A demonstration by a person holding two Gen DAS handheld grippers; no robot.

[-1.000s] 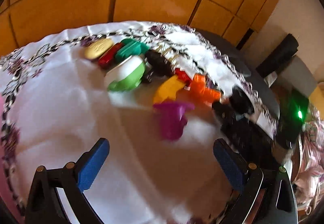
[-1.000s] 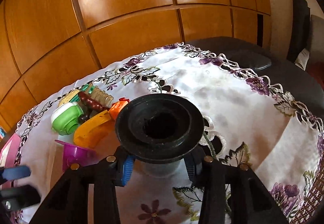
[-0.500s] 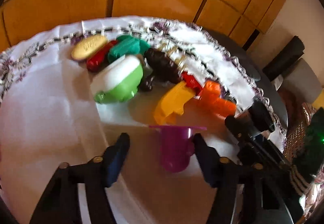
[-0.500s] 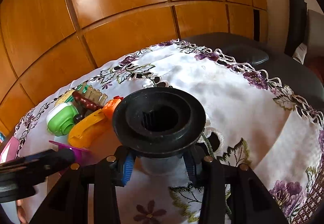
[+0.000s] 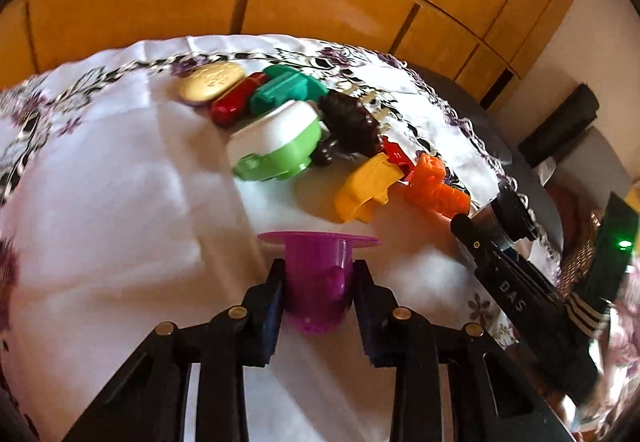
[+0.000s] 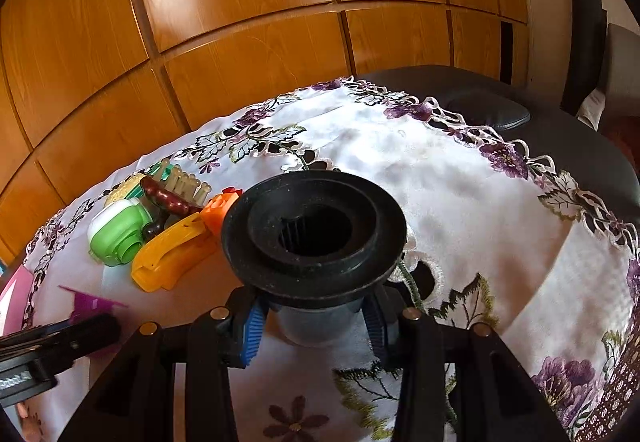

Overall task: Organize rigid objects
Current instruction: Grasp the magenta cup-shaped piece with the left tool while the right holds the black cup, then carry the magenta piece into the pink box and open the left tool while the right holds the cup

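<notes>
My left gripper is shut on a purple flanged plastic cup, held over the white embroidered tablecloth. My right gripper is shut on a black funnel-shaped part with a wide rim. A row of rigid items lies behind: gold oval, red piece, teal piece, green-and-white case, dark brown clip, yellow piece, orange piece. The right gripper also shows at the right of the left wrist view.
Wooden panelled doors stand behind the table. A dark sofa or chair lies beyond the cloth's right edge. A pink object sits at the cloth's left edge. Bare cloth lies to the right.
My left gripper moved forward around the purple cup and closed on it. My right gripper stayed shut on the black part and barely moved.
</notes>
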